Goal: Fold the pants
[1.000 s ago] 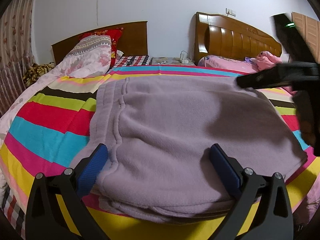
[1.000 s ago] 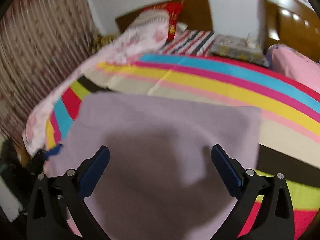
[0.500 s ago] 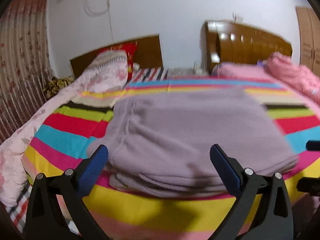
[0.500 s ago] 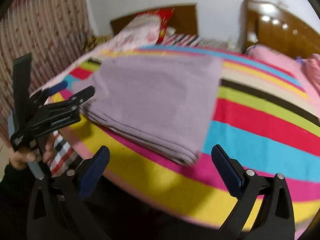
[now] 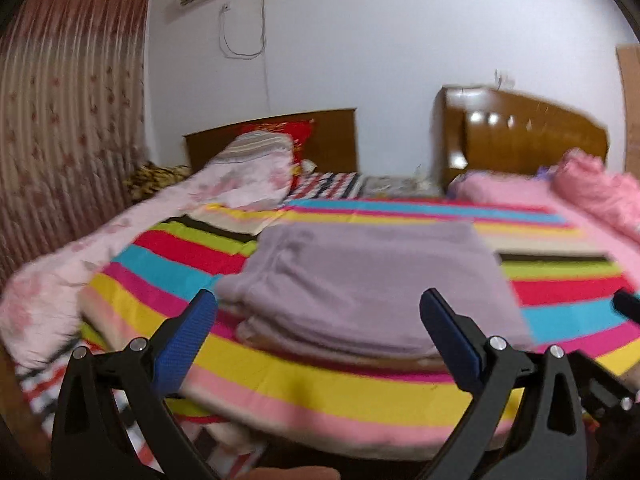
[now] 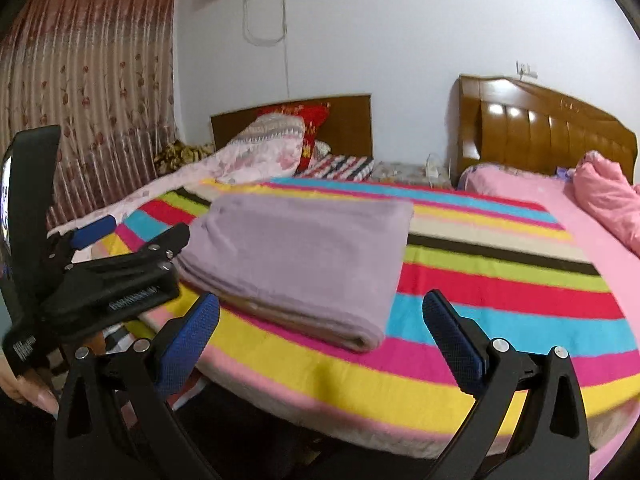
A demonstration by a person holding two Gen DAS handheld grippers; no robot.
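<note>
The lilac fleece pants (image 5: pixel 372 284) lie folded in a flat stack near the front edge of the striped bed; they also show in the right wrist view (image 6: pixel 304 256). My left gripper (image 5: pixel 318 336) is open and empty, held back from the bed edge in front of the stack. It also shows from the side at the left of the right wrist view (image 6: pixel 132 236). My right gripper (image 6: pixel 320 340) is open and empty, held off the bed's front edge, right of the stack. Its tip pokes in at the right of the left wrist view (image 5: pixel 628 306).
The bed has a bright striped cover (image 6: pixel 500 288). A pink floral quilt (image 5: pixel 100 256) and pillows lie along its left side. A pink sheet and bundle (image 6: pixel 604 200) lie at the right. Wooden headboards (image 6: pixel 548 128) and a curtain (image 6: pixel 88 92) stand behind.
Both grippers have pulled back off the pants and away from the bed, rising to a wider view. The folded stack has stayed in place.
</note>
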